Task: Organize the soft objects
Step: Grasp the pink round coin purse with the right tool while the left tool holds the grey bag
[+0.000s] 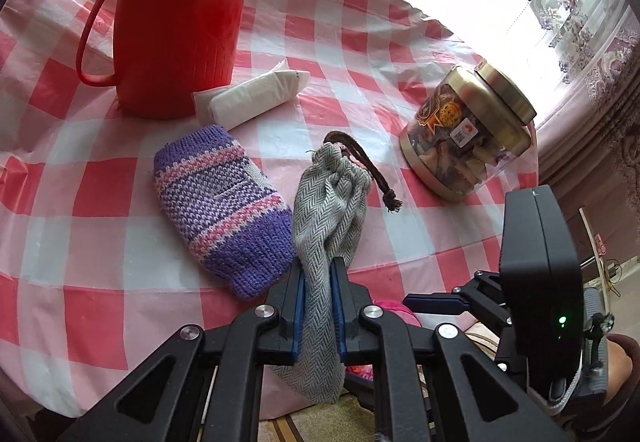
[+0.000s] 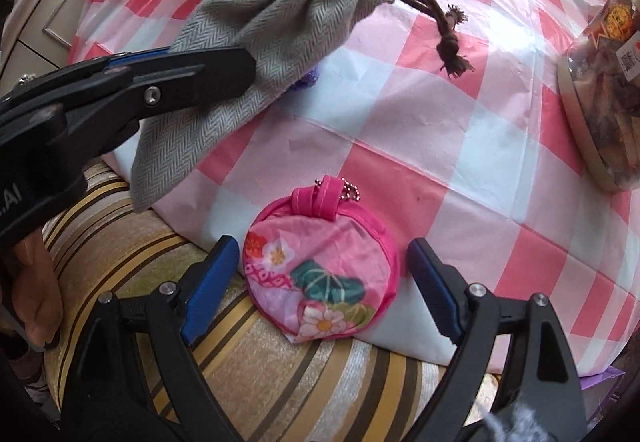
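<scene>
- Grey herringbone drawstring pouch, limp woven cloth, brown cord: centre frame, pinched in left gripper.
- Round pink floral pouch, satiny, lower centre at table edge: between wide-spread right gripper fingers, untouched.

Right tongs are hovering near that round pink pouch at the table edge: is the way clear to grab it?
Probably yes. The right tongs stand open, one finger on each side of the pink pouch, with nothing between; the grey drawstring bag hangs clear in the left tongs.

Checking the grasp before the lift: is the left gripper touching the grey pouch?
Touching. The left wrist view shows the left gripper with both blue pads pressed onto the grey pouch.
</scene>
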`<control>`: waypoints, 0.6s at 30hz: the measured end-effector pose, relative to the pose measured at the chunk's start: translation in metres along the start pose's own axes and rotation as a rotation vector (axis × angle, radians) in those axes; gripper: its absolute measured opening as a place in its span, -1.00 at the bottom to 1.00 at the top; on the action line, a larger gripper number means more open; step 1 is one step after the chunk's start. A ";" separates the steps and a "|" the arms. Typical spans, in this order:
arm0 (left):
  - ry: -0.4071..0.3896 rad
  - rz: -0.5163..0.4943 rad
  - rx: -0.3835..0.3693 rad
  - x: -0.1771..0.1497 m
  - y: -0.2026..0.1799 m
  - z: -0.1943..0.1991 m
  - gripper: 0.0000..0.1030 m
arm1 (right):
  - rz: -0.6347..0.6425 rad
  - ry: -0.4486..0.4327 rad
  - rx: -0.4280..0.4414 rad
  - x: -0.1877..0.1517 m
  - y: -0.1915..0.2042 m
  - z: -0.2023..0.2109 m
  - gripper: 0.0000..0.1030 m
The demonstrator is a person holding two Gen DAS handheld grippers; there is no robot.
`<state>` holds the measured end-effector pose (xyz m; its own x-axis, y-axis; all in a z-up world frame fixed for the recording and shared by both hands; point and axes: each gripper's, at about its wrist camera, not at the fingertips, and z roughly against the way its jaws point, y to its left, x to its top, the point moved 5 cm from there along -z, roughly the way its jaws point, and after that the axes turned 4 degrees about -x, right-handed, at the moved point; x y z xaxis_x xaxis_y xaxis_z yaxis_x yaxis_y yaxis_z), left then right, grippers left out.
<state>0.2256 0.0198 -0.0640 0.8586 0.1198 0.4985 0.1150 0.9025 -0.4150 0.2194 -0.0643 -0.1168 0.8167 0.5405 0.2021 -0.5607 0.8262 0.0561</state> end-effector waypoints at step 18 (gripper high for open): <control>-0.045 -0.017 -0.013 0.001 -0.028 0.020 -0.75 | -0.154 -0.167 -0.066 -0.025 -0.040 0.051 0.47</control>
<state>0.2129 0.0028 -0.0368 0.8334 0.1234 0.5388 0.1357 0.8993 -0.4158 0.2141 -0.1195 -0.0740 0.8551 0.3777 0.3552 -0.4164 0.9085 0.0363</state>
